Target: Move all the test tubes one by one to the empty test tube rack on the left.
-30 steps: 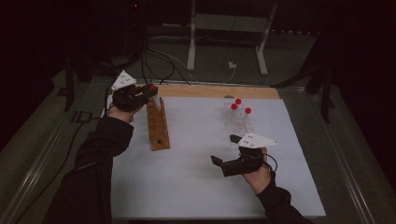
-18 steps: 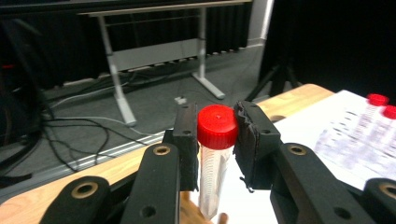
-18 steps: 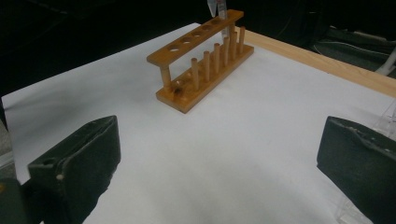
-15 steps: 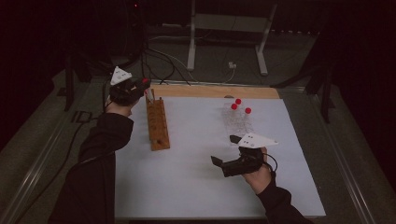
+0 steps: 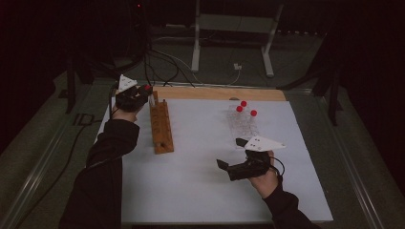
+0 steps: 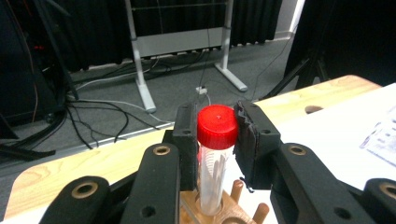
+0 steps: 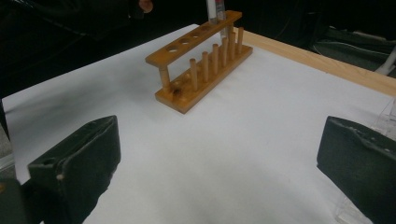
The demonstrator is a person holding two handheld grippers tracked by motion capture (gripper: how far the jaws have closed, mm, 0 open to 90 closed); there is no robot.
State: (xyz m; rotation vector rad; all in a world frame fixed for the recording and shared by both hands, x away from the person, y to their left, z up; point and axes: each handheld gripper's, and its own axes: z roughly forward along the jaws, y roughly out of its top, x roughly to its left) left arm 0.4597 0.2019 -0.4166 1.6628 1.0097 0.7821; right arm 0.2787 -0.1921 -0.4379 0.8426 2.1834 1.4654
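Observation:
My left gripper (image 6: 217, 135) is shut on a clear tube with a red cap (image 6: 217, 126), the jaws pressing on the cap's sides. The upright tube (image 6: 212, 182) has its lower end in the end hole of the wooden rack (image 6: 224, 212). From above, the left gripper (image 5: 138, 95) is at the far end of the wooden rack (image 5: 161, 125). My right gripper (image 5: 230, 152) hovers open over the white sheet at front right, with nothing between its jaws. In its own view the right gripper (image 7: 219, 168) faces the rack (image 7: 201, 60) and the tube (image 7: 215, 9).
A clear plastic rack (image 5: 243, 121) with three red-capped tubes (image 5: 243, 103) stands at the back right, just beyond my right gripper. A wooden table edge (image 5: 219, 93) runs along the back. Cables and a metal stand (image 5: 234, 28) lie on the floor behind.
The left gripper shifted slightly left at the rack's far end, then sank with the tube. The right gripper has stayed where it was.

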